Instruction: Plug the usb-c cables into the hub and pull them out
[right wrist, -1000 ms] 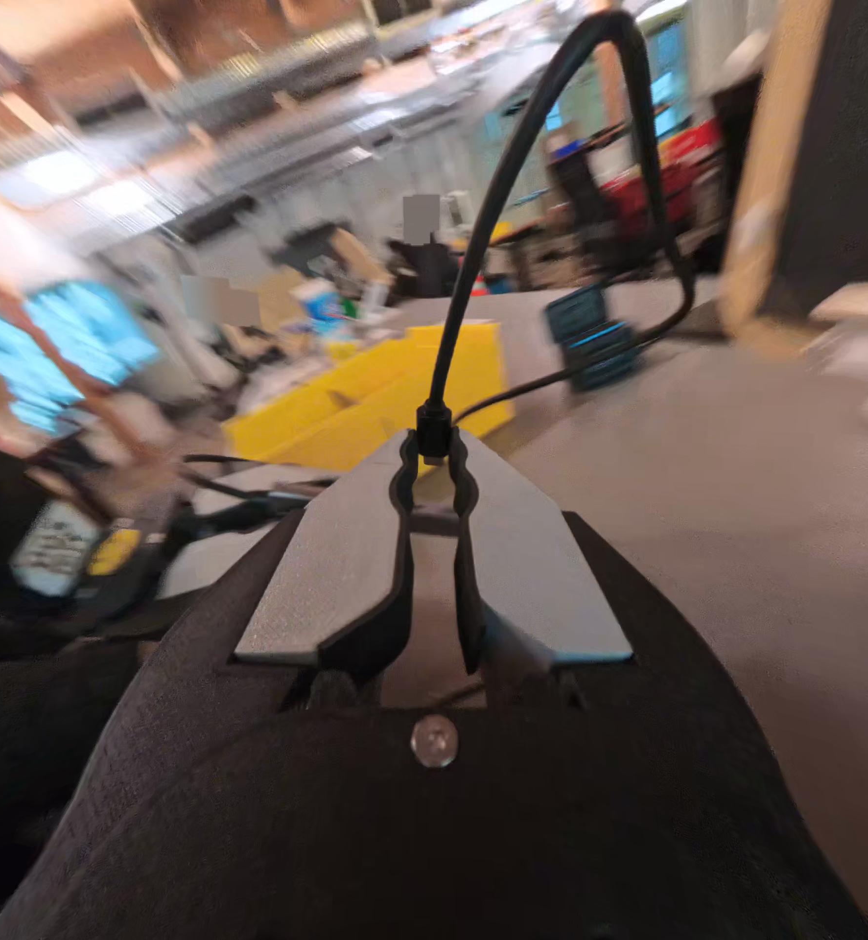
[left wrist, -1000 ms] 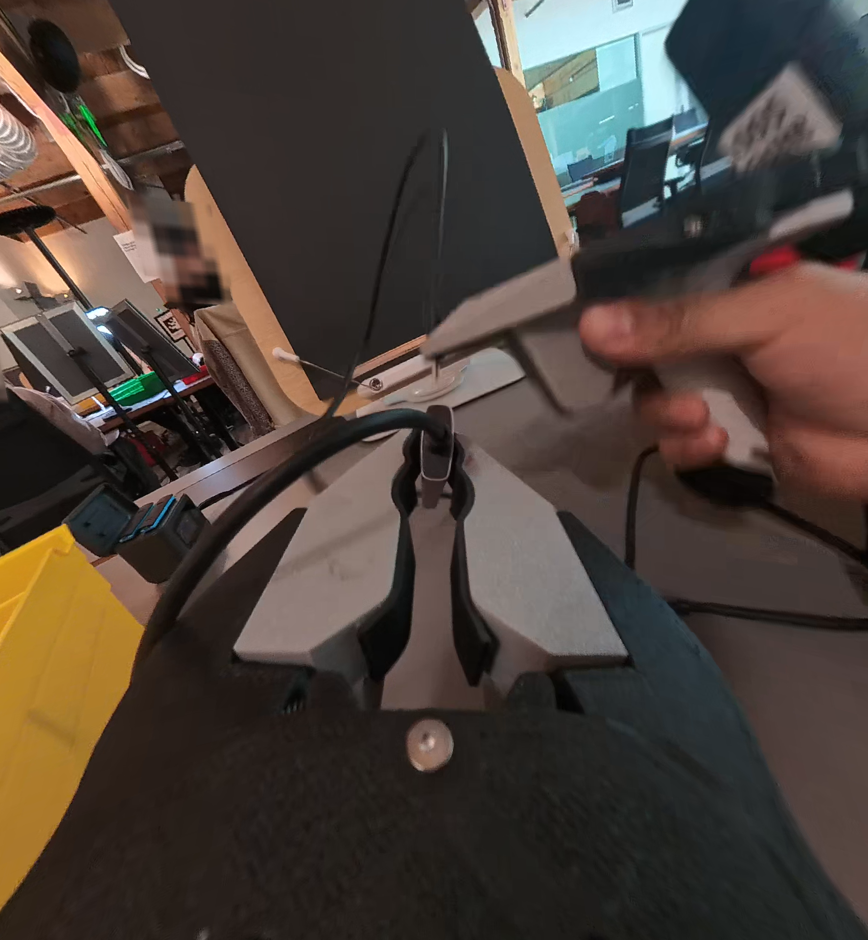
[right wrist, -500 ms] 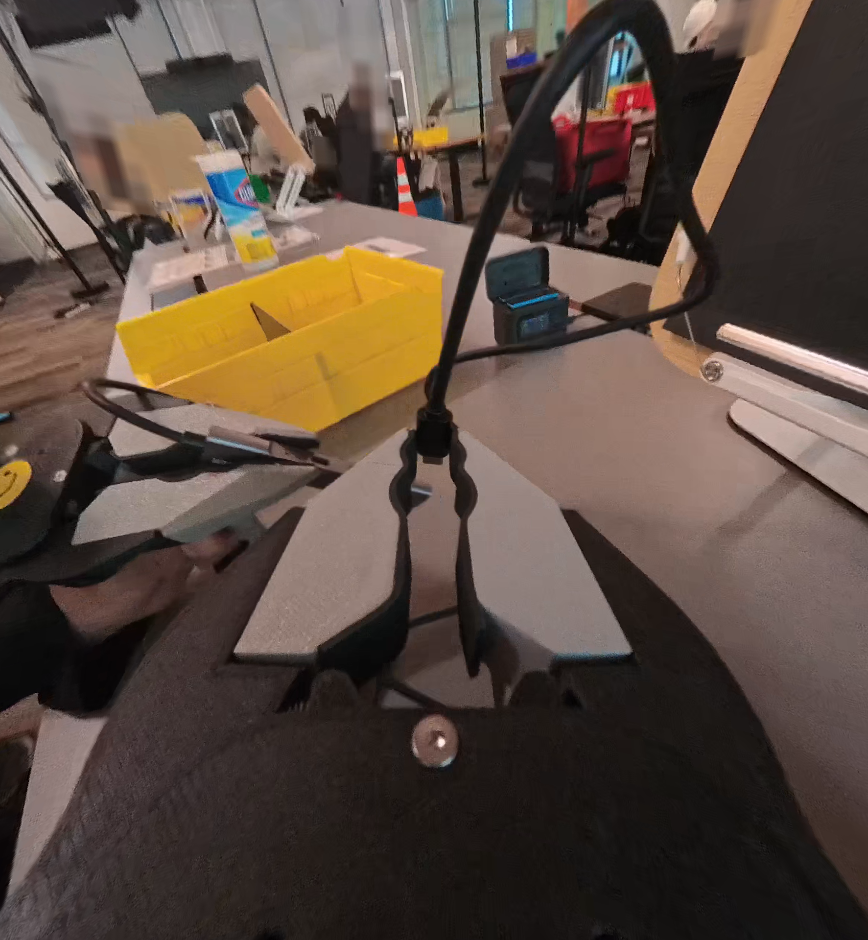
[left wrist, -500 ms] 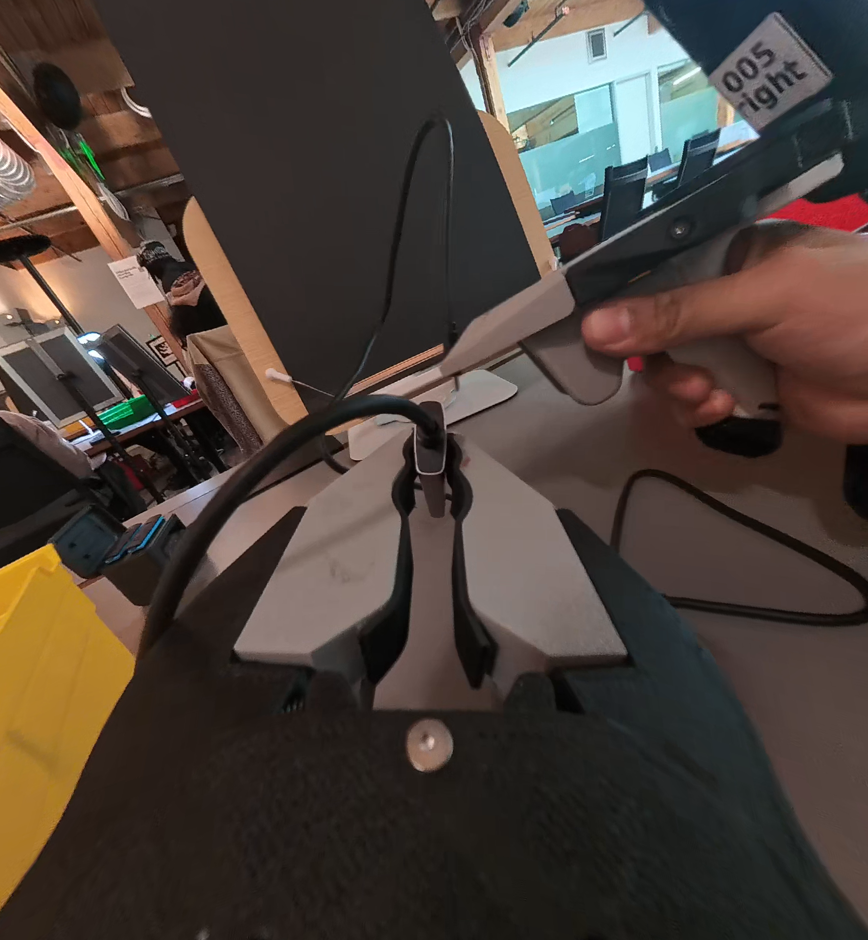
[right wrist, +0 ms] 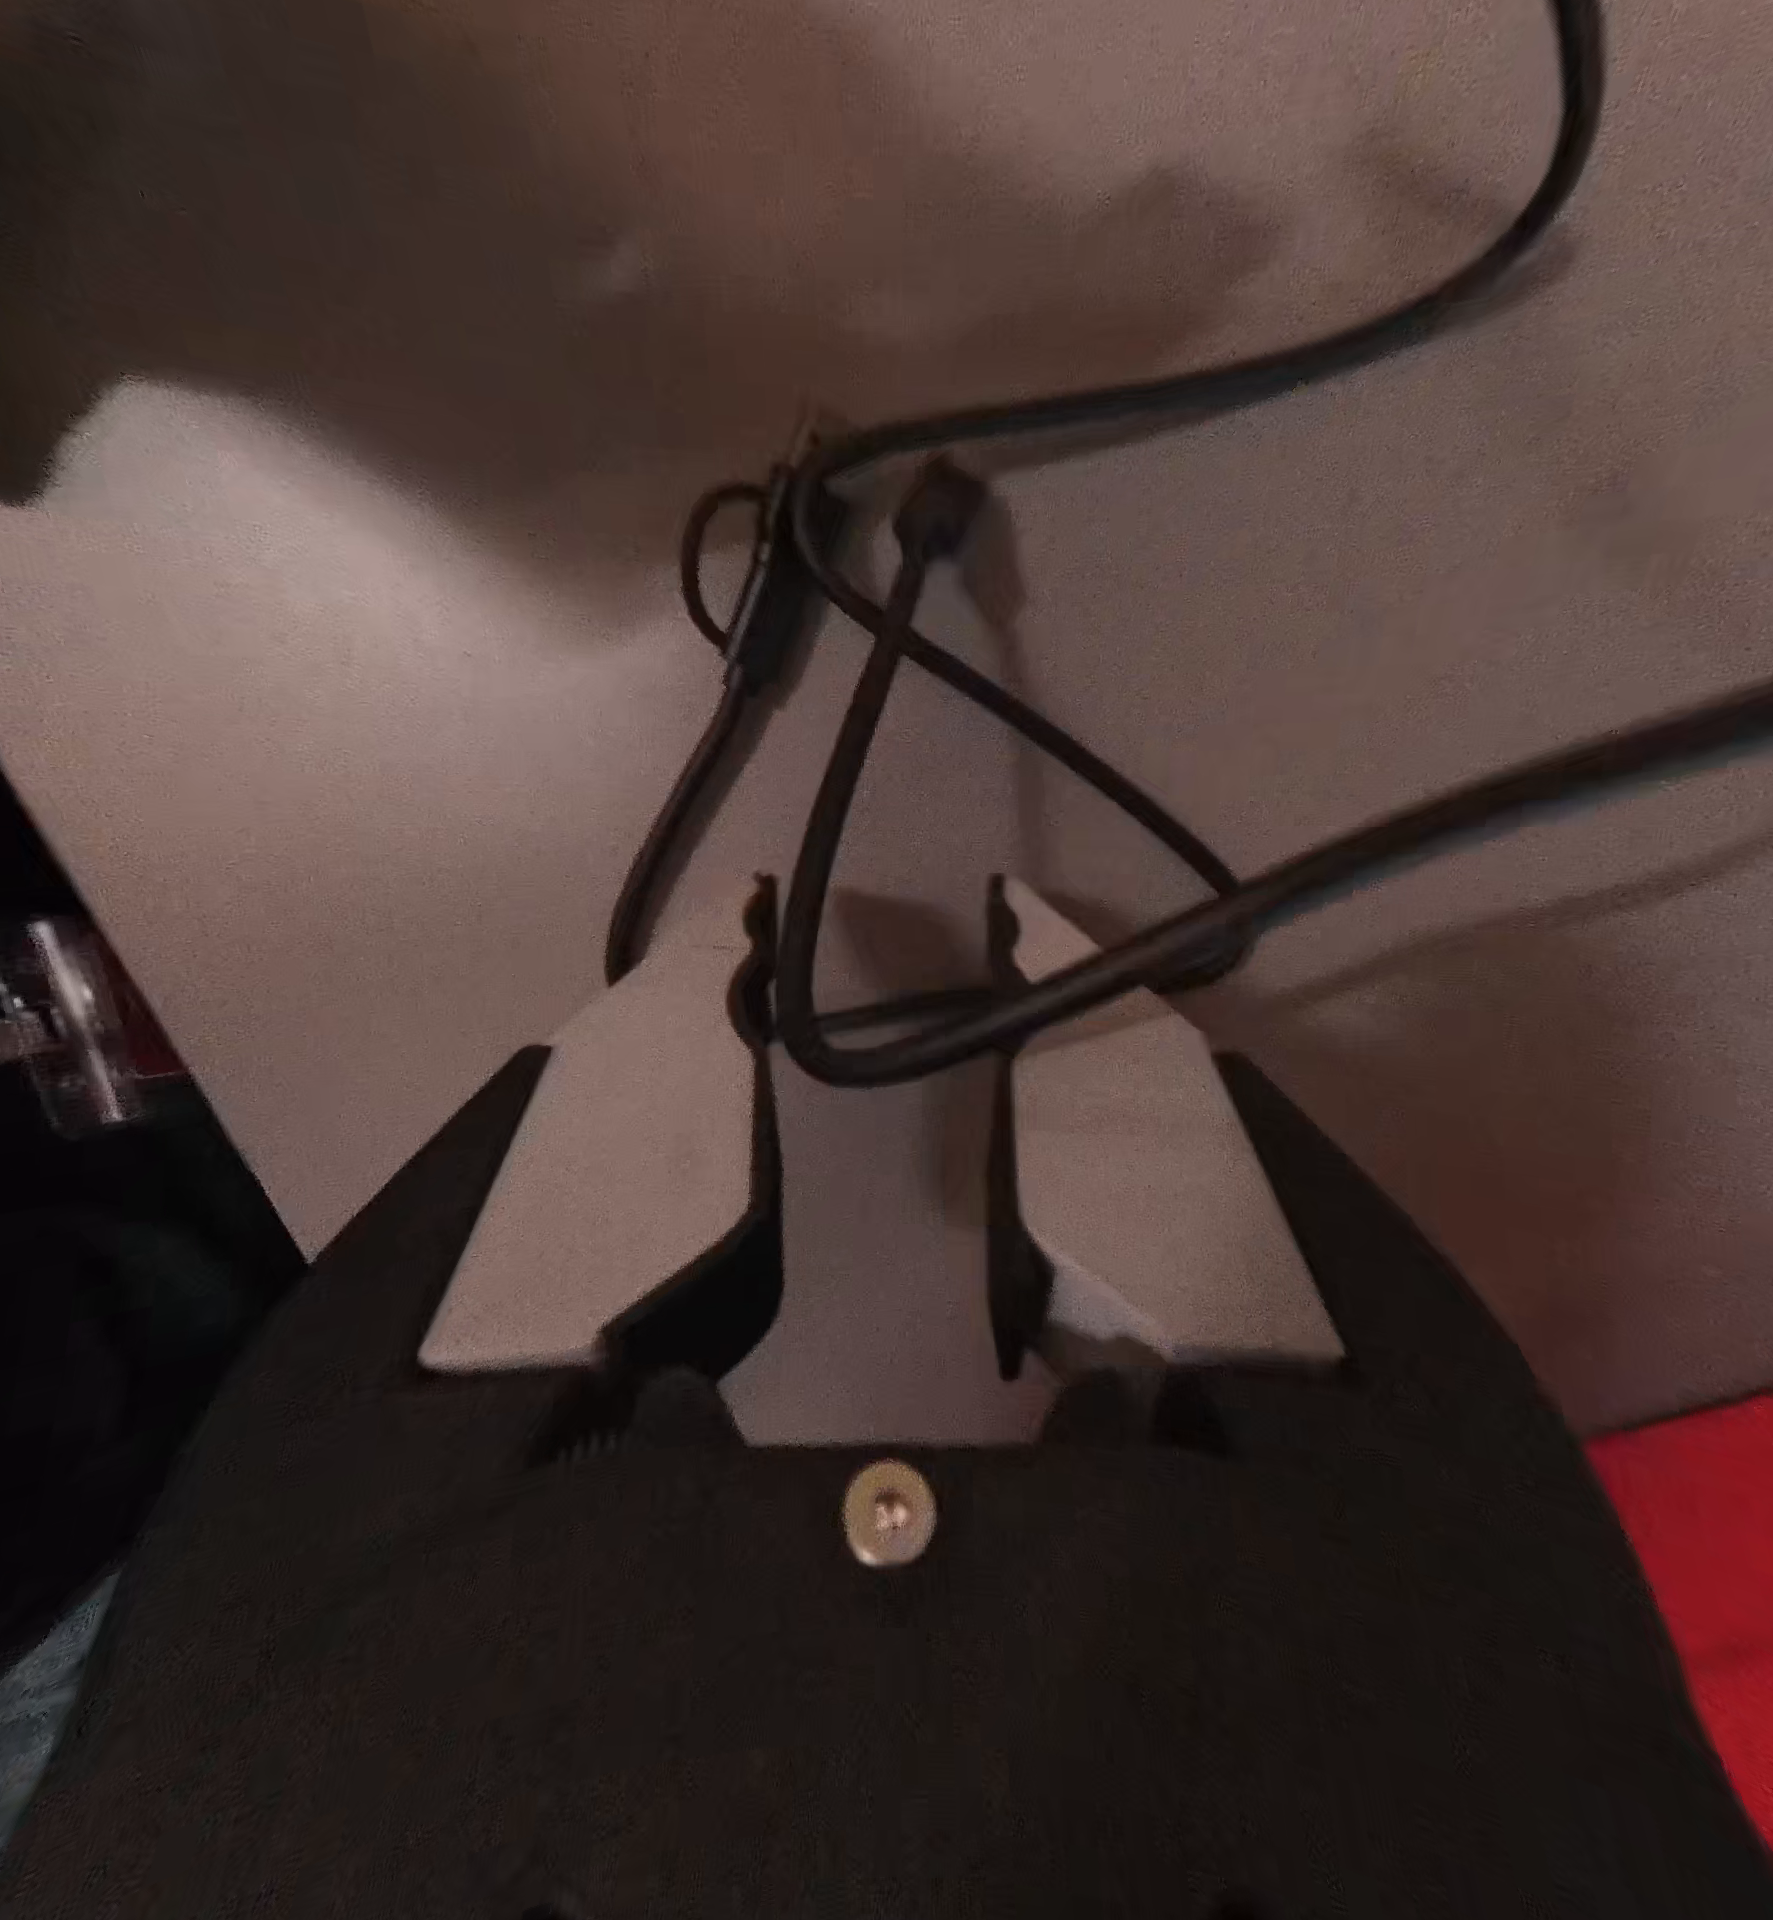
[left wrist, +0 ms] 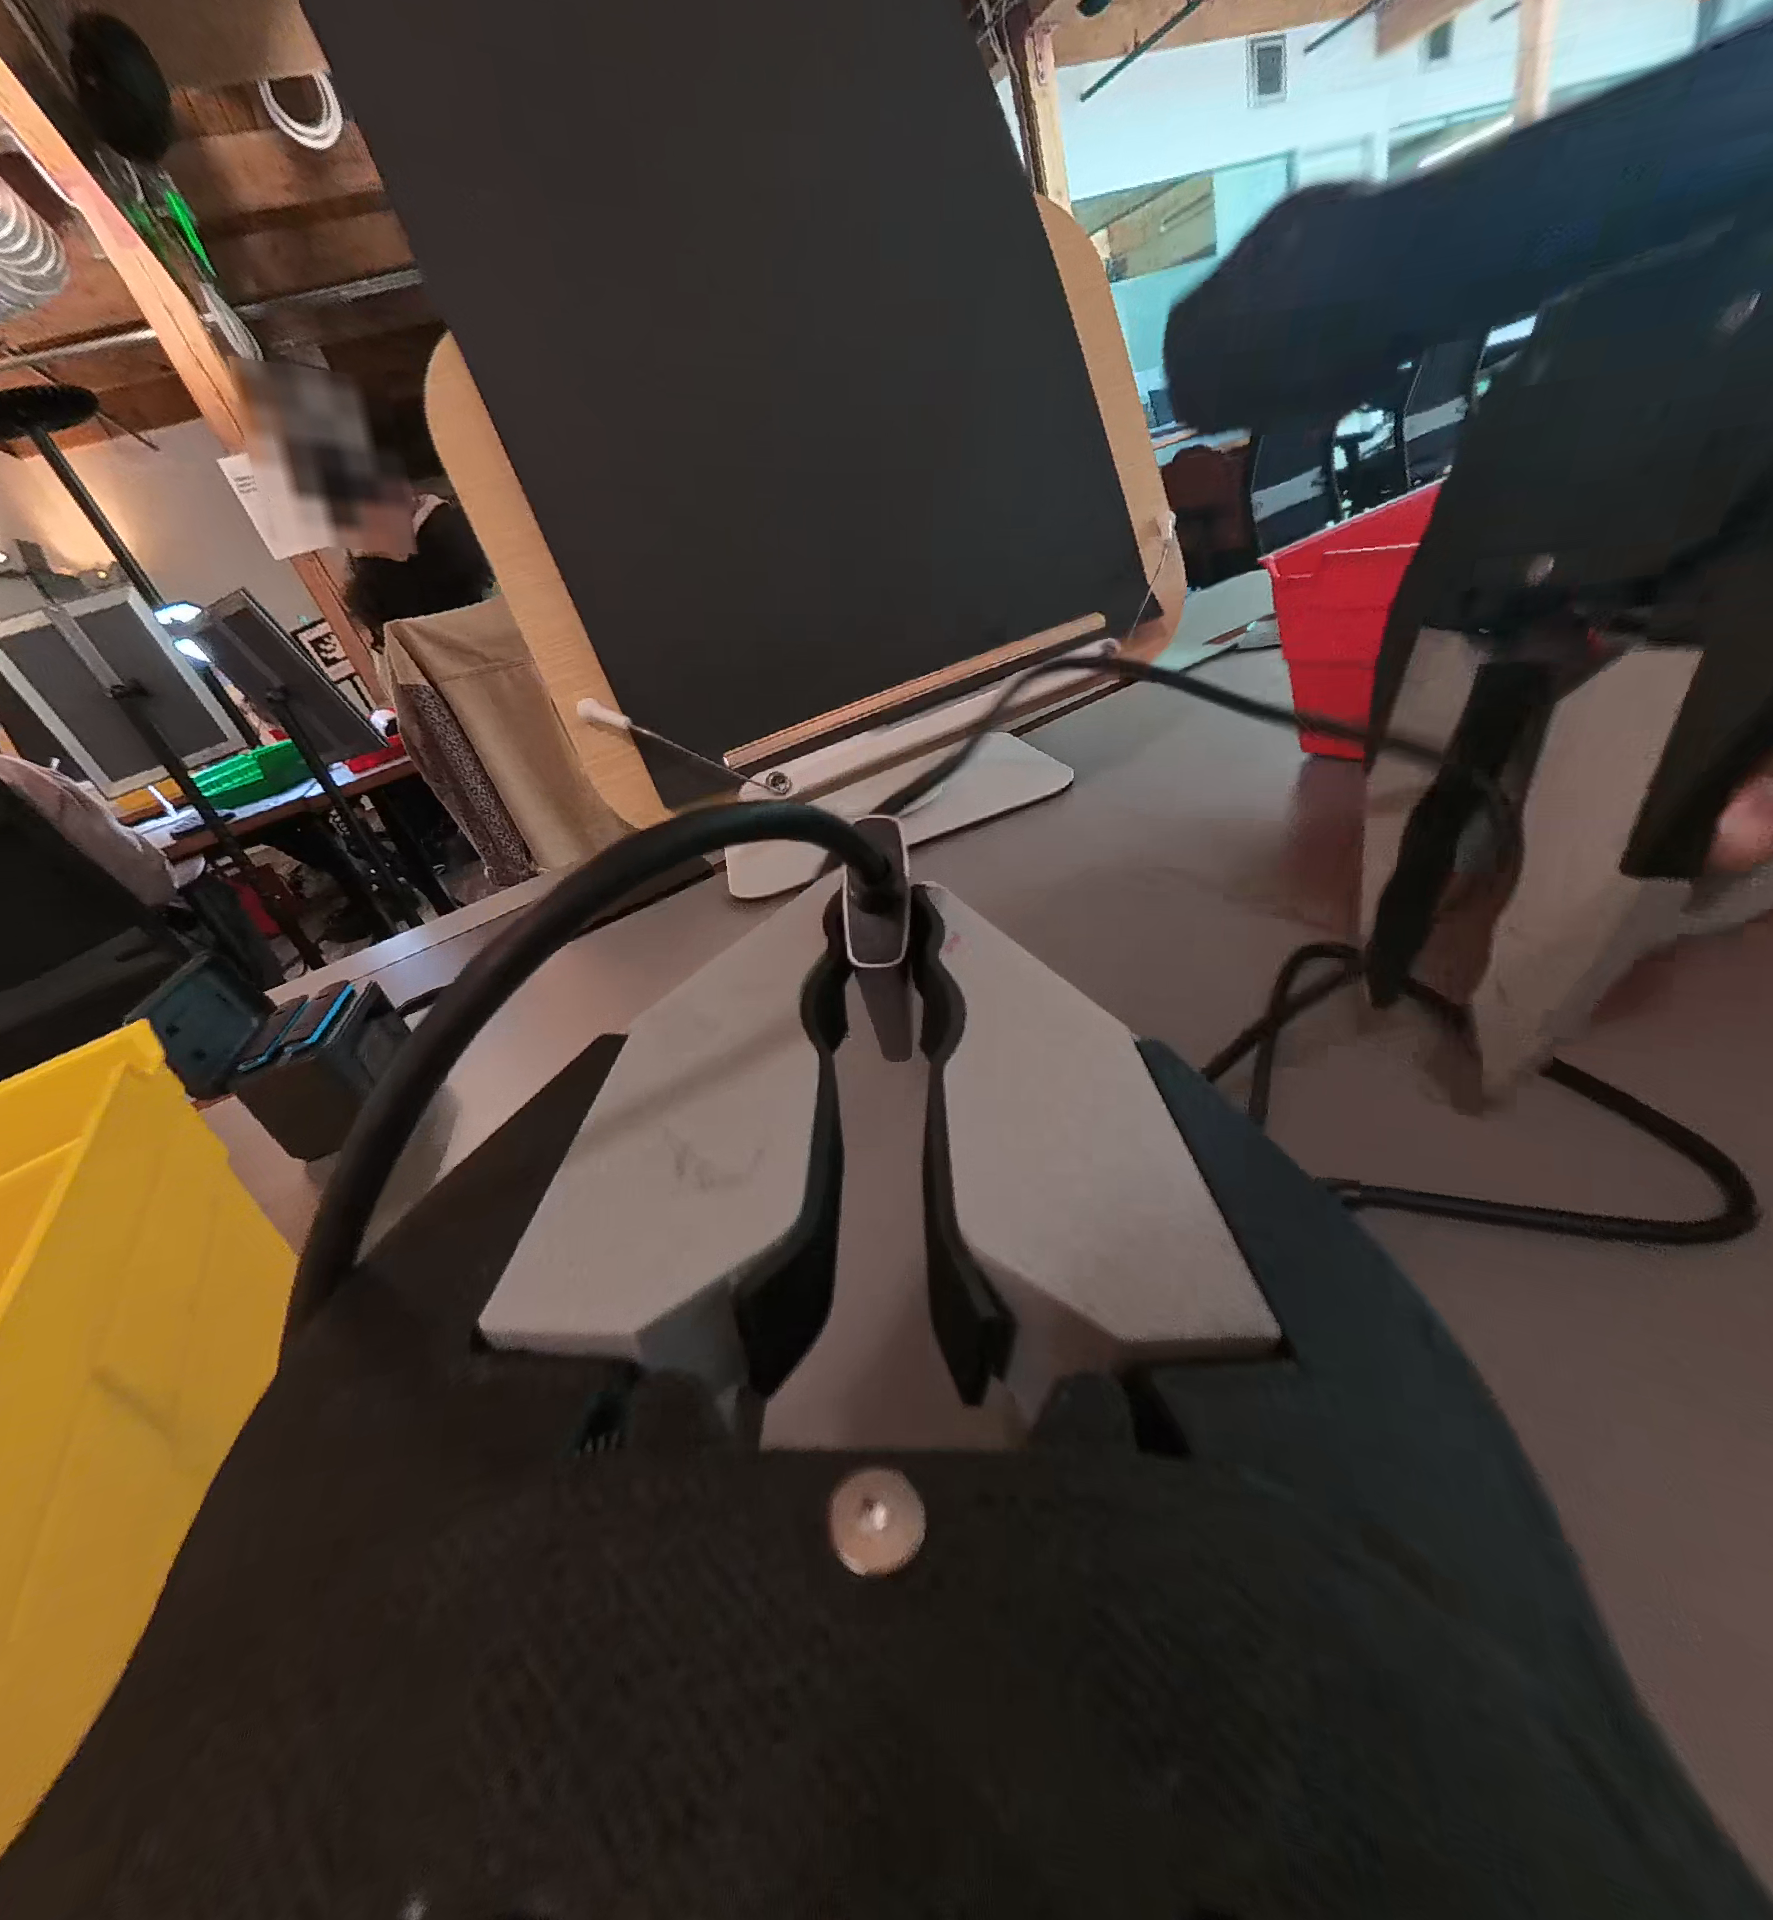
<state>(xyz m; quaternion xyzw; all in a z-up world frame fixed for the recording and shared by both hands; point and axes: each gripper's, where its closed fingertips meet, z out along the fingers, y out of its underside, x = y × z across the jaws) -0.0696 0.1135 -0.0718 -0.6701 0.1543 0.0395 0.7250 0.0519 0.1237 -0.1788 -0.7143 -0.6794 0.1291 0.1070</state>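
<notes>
Left tongs (left wrist: 877,961) clamped on hub (left wrist: 880,935); right tongs (right wrist: 882,940) apart over cable (right wrist: 1017,1013), near table (right wrist: 342,727) edge.

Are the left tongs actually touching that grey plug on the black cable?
Touching: the left wrist view shows the left tongs pinching the grey plug.

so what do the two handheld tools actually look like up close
Both match: the left tool and the right tool each have a textured black body, a silver screw on the centre line, and two pale grey wedge-shaped fingers edged with wavy black pads. In the left wrist view, a dark sleeve shows above the right tool.
</notes>
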